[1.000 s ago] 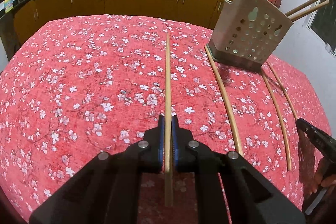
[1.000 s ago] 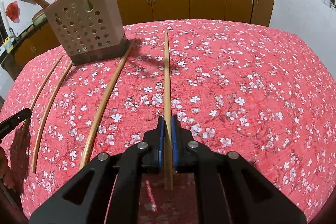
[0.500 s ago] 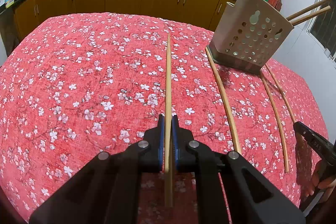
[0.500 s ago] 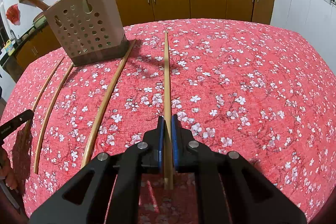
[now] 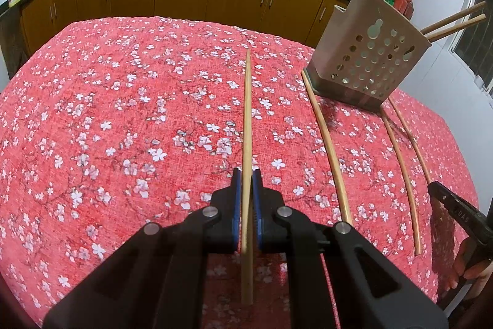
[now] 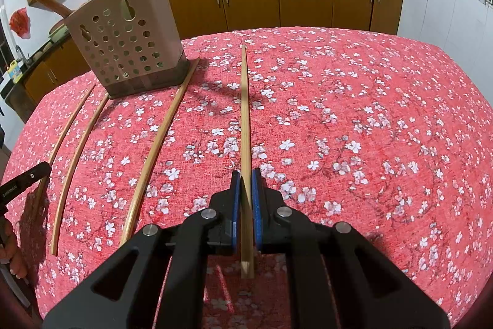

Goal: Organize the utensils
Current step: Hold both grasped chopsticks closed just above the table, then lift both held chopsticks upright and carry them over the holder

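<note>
On the left, the left tool (image 5: 246, 174) is clamped on a chopstick (image 5: 247, 119) whose long axis runs straight ahead along the fingers, over the flowered table (image 5: 107, 113). The perforated holder (image 5: 369, 57) is seen ahead and to the right of it, with three loose chopsticks (image 5: 329, 150) lying lengthwise between. On the right, the right tool (image 6: 245, 174) is likewise closed on a second chopstick (image 6: 245, 113), the holder standing ahead and to its left, seemingly about equally near both hands.

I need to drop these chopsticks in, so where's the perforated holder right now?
The perforated holder stands at the table's far edge: upper right in the left wrist view, upper left in the right wrist view, with a loose chopstick touching its base.
</note>
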